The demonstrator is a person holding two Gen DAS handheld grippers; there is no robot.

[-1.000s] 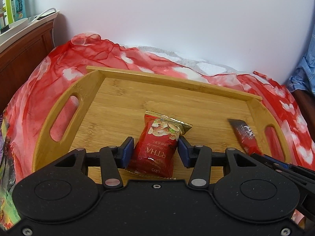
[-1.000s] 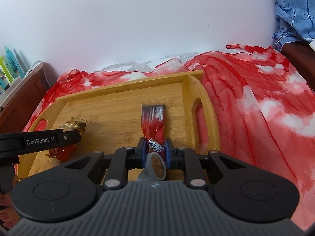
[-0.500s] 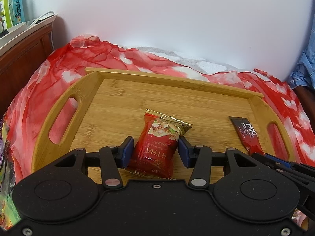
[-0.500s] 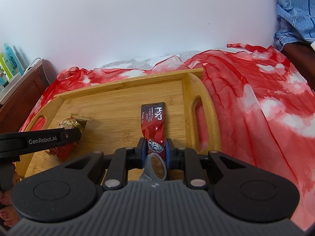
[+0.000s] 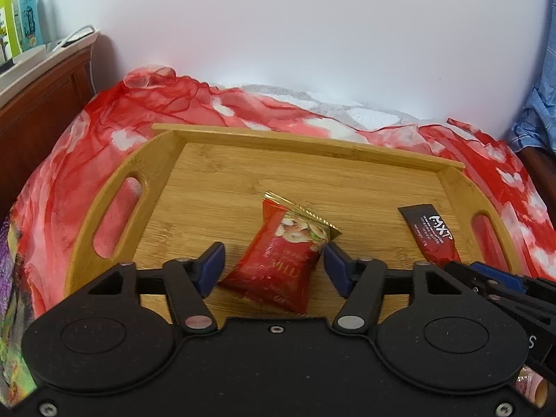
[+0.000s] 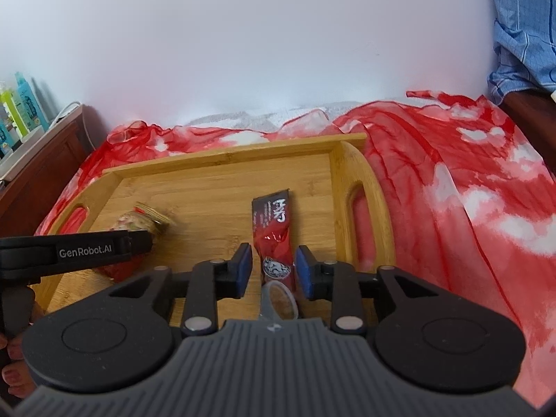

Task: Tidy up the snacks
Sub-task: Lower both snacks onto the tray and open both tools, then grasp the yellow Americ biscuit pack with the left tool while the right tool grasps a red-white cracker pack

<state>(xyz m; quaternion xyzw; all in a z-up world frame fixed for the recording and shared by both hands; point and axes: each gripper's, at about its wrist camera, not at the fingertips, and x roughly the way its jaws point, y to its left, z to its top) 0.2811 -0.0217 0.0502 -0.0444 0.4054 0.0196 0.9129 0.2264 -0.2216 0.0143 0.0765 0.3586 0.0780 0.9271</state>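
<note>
A wooden tray [image 5: 104, 205] [image 6: 368, 180] with cut-out handles rests on a red and white cloth. A red nut packet [image 5: 278, 257] lies on the tray floor between the fingers of my left gripper [image 5: 272, 260], whose jaws are opening; the blue pads stand clear of it on both sides. A dark red stick sachet [image 6: 274, 236] [image 5: 431, 236] lies near the tray's right handle, between the fingers of my right gripper [image 6: 271, 264], also opening with its pads off the sachet. The nut packet [image 6: 139, 222] shows blurred behind the left gripper's arm in the right wrist view.
The red and white cloth [image 6: 469, 208] covers the surface around the tray. A dark wooden headboard [image 5: 41, 104] with bottles [image 5: 21, 17] on a shelf stands at left. Blue checked fabric [image 6: 521, 27] hangs at the right. Colourful packets [image 5: 10, 295] lie at the far left edge.
Both grippers have opened: the left pads have come off the nut packet, the right pads off the stick sachet. Both snacks now lie loose on the tray. Neither hand shifted.
</note>
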